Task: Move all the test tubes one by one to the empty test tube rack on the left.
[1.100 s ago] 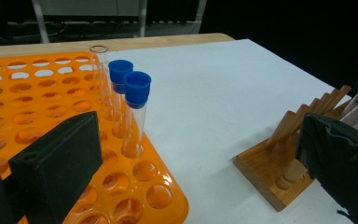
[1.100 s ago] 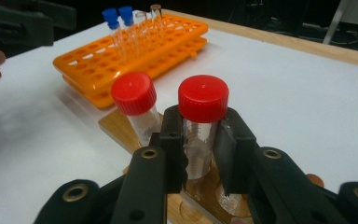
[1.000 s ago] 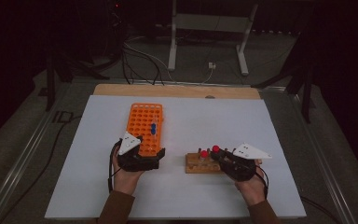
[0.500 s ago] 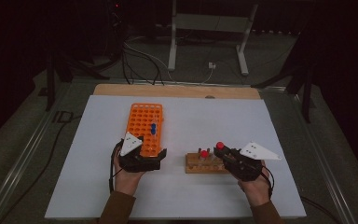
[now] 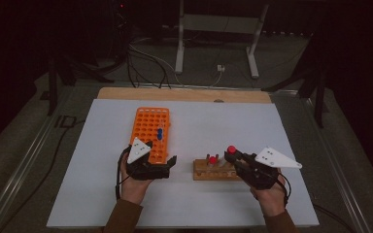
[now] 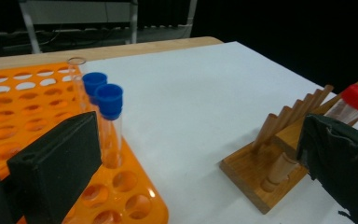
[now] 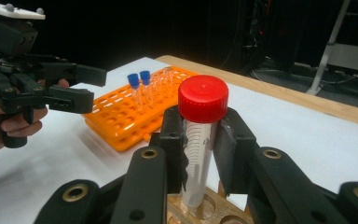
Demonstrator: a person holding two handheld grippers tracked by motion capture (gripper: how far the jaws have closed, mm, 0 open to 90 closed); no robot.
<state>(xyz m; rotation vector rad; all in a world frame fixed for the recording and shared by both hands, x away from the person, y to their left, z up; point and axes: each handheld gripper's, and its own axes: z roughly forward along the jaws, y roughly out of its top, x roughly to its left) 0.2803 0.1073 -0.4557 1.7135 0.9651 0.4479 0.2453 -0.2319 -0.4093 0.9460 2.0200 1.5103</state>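
one red-capped tube held over the wooden rack

right gripper [image 7: 200, 140] is clamped on the red-capped tube [image 7: 199, 140], its bottom at a hole of the wooden rack [image 5: 213, 171] just below. left gripper [image 5: 167, 164] stands apart beside the orange rack [image 5: 148, 133] on the tabletop [image 5: 209, 121].
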